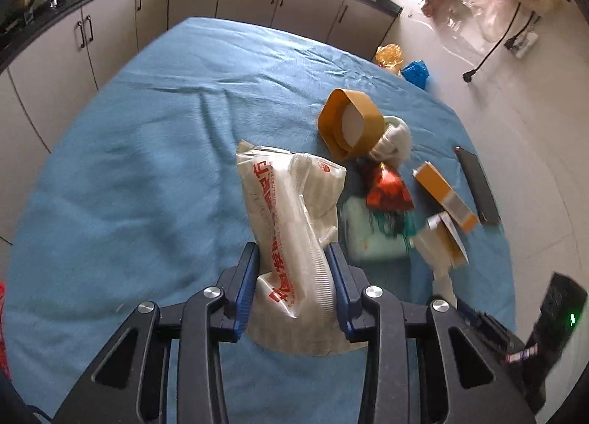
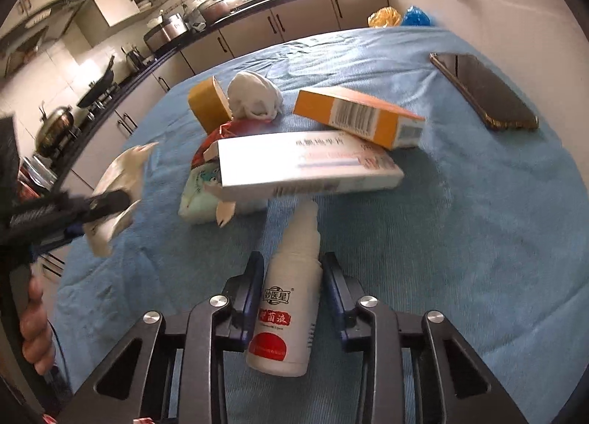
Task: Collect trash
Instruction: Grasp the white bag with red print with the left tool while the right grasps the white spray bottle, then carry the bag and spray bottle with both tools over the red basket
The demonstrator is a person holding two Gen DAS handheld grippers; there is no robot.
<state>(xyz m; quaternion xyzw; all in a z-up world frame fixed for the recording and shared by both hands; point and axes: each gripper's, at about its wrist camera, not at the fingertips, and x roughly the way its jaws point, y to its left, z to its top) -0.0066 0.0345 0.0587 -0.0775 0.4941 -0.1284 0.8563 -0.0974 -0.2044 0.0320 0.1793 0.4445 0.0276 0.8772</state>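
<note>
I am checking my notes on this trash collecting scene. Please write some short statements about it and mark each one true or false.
1. The left gripper grips a white plastic wrapper with red print. True.
2. The right gripper is empty. False: it holds a white plastic bottle with a red label.
3. The dark flat phone lies on the blue cloth. True.
4. The orange cardboard box stands upright, alone. False: it lies tilted on the long white box.

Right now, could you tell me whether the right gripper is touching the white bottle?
Touching. The right wrist view shows the right gripper closed on the white bottle, both blue pads pressed against its sides with no gap.
</note>
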